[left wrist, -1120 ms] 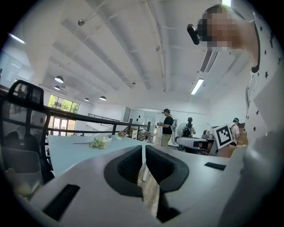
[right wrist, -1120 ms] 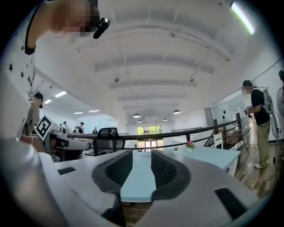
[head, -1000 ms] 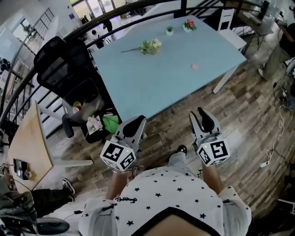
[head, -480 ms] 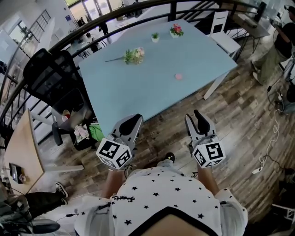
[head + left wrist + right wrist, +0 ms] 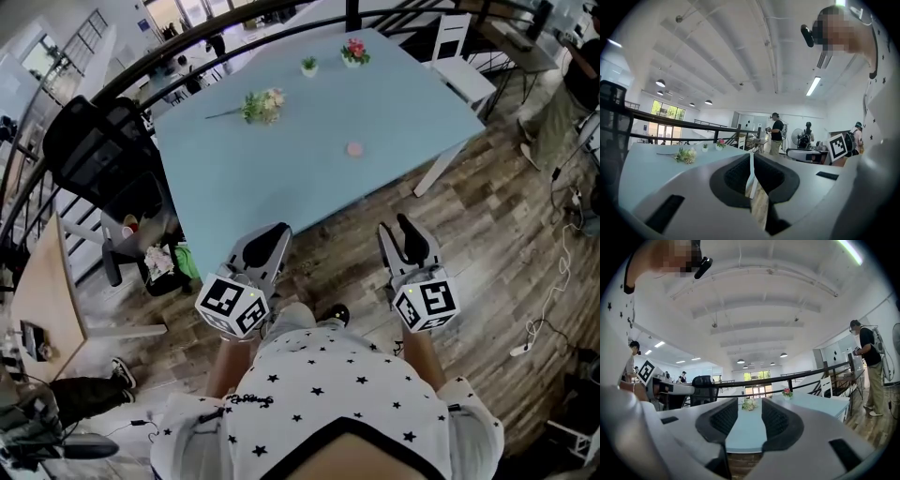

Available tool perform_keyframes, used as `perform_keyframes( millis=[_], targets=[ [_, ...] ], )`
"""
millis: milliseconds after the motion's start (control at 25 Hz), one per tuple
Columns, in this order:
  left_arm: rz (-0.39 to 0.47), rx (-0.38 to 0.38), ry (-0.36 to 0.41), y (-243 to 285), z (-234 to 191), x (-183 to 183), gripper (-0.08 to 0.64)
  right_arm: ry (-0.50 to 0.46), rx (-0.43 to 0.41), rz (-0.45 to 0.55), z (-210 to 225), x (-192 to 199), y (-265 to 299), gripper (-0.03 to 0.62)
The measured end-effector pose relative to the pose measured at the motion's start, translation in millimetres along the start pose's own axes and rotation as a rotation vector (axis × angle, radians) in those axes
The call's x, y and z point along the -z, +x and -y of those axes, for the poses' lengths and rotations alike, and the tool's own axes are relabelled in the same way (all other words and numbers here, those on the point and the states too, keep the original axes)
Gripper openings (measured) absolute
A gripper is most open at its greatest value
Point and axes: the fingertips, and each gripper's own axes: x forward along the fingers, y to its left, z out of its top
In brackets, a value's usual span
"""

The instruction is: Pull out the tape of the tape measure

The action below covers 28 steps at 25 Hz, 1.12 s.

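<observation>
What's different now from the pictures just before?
The person shifted, so the table, with its flowers and pink thing, sits further left in the head view. The right hand-held gripper has just been opening its jaws, with nothing between them. Unchanged: the left hand-held gripper is shut and empty, and nothing has been picked up.

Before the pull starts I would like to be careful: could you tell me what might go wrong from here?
The small pink round thing, too small to identify, lies well onto the table, far from both grippers over the floor; a long reach may be unsteady.
The left gripper is shut and empty; arriving so, it may knock the thing away.
The right gripper, empty, has just been opening its jaws; alone it might drag the thing along.
</observation>
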Motion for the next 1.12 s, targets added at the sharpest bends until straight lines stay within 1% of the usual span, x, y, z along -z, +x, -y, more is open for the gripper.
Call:
perform_keyframes(
  millis=[160, 320, 480, 760, 1120],
  targets=[
    [-0.011, -0.019, -0.006, 3.0, -3.3, 3.2, 0.046, 0.011, -0.006, -0.027, 7.2, 11.3, 5.5, 0.141],
    [-0.018, -0.023, -0.029, 14.1, -15.5, 6.9, 0.046, 0.010, -0.007, -0.059, 15.6, 21.5, 21.5, 0.147],
    [-0.020, -0.004, -0.040, 40.8, -24.2, 7.9, 0.046, -0.001, 0.001, -0.093, 33.9, 28.0, 37.1, 0.155],
    [-0.004, 0.025, -0.032, 95.7, -39.5, -5.6, 0.046, -0.024, -0.003, -0.150, 70.6, 39.1, 74.2, 0.170],
    [-0.025, -0.008, -0.064, 143.2, -78.8, -5.9, 0.046, -0.025, -0.035, -0.232, 105.3, 57.6, 136.5, 0.195]
  ],
)
